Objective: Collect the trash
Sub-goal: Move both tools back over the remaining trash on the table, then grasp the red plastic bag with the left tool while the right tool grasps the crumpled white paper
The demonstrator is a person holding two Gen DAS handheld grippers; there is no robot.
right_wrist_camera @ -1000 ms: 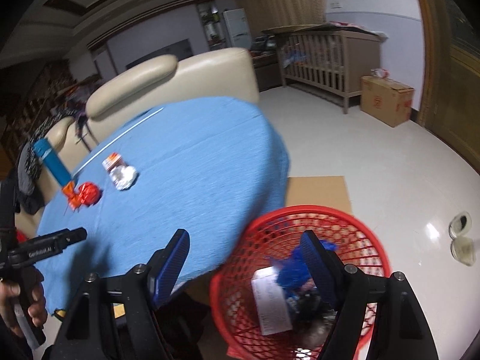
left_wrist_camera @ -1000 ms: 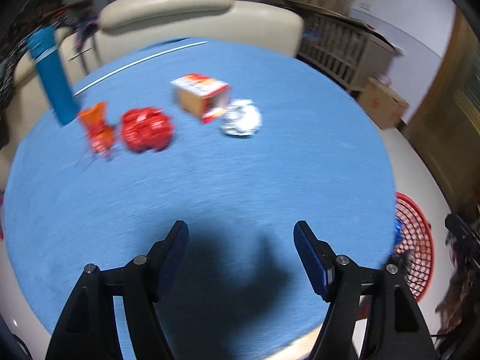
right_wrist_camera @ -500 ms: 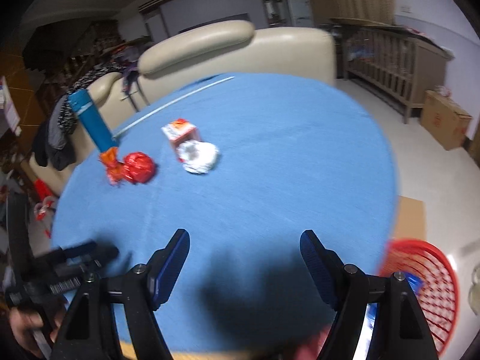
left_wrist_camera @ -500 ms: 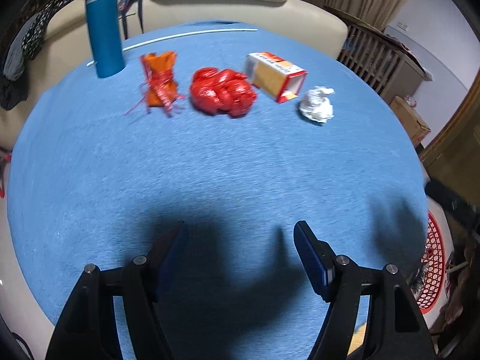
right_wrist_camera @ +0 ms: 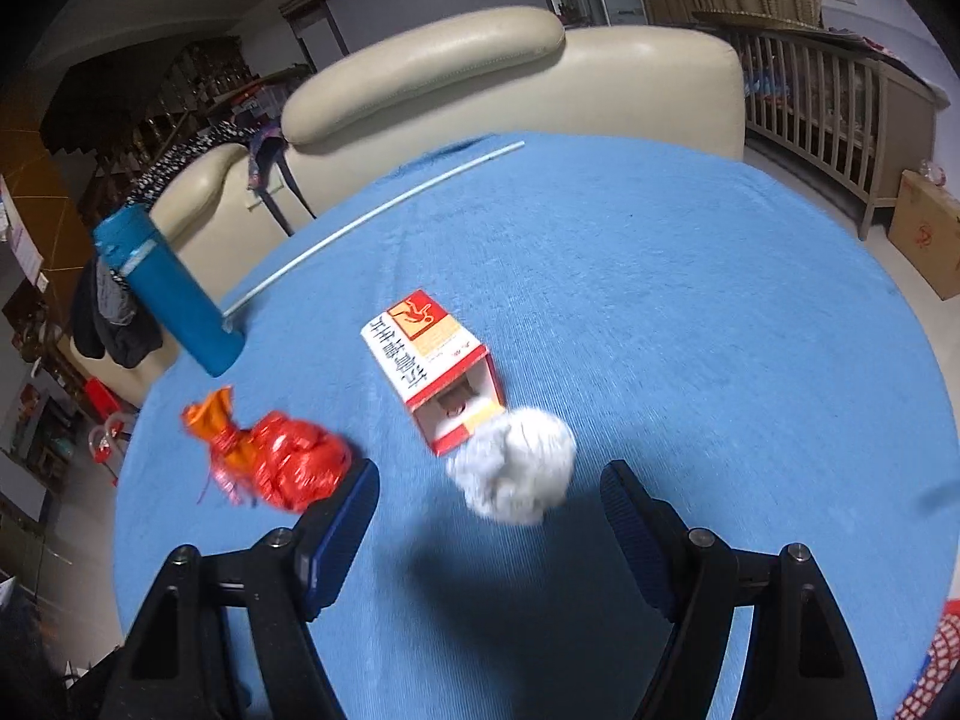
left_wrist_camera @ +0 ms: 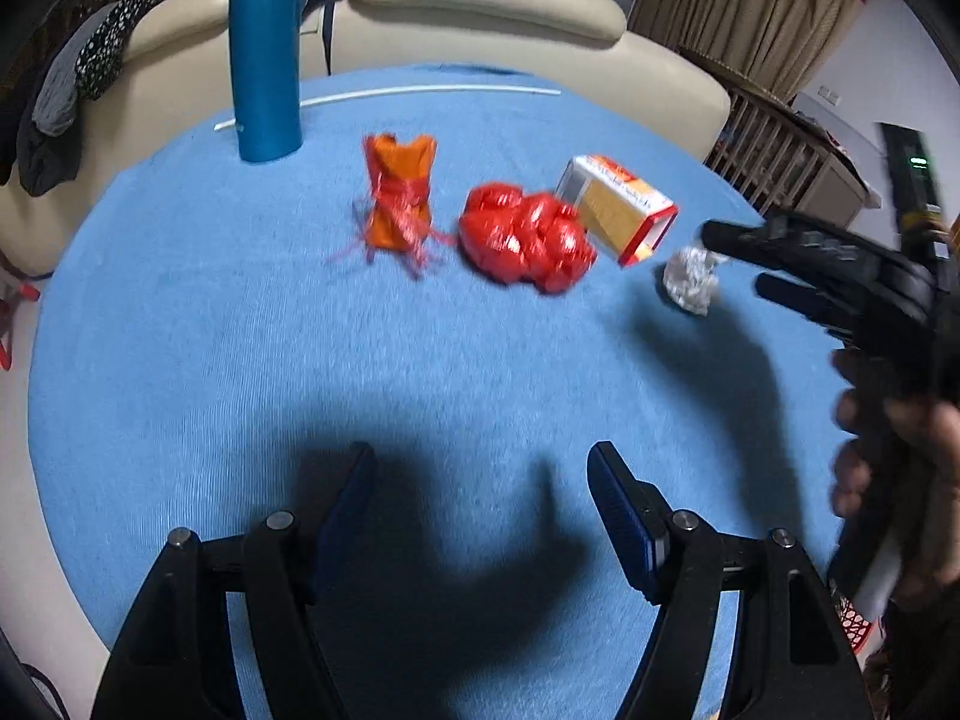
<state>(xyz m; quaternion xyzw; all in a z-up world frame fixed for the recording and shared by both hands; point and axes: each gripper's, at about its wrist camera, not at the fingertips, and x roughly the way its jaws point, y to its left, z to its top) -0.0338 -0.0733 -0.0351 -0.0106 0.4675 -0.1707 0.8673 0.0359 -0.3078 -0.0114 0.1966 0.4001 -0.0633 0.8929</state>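
Trash lies in a row on the round blue table (left_wrist_camera: 180, 330): an orange wrapper (left_wrist_camera: 399, 198), a red crumpled bag (left_wrist_camera: 525, 237), an open carton (left_wrist_camera: 618, 207) and a white paper ball (left_wrist_camera: 690, 279). My left gripper (left_wrist_camera: 480, 480) hangs open and empty over the near part of the table, well short of them. The right gripper (right_wrist_camera: 489, 498) is open. The paper ball (right_wrist_camera: 516, 468) sits just ahead between its fingertips, untouched by the pads, with the carton (right_wrist_camera: 432, 360) behind it. The left wrist view shows the right gripper (left_wrist_camera: 735, 258) beside the ball, held by a hand (left_wrist_camera: 888, 438).
A tall blue bottle (left_wrist_camera: 264, 54) stands at the table's far left, and a thin white stick (right_wrist_camera: 372, 216) lies along the far edge. A cream sofa (right_wrist_camera: 480, 72) stands behind. A red mesh basket (right_wrist_camera: 936, 672) is on the floor at the right.
My right gripper swung from above the red basket to over the table, up to the paper ball. The left gripper shifted so the trash row faces it, and the right gripper entered its view.
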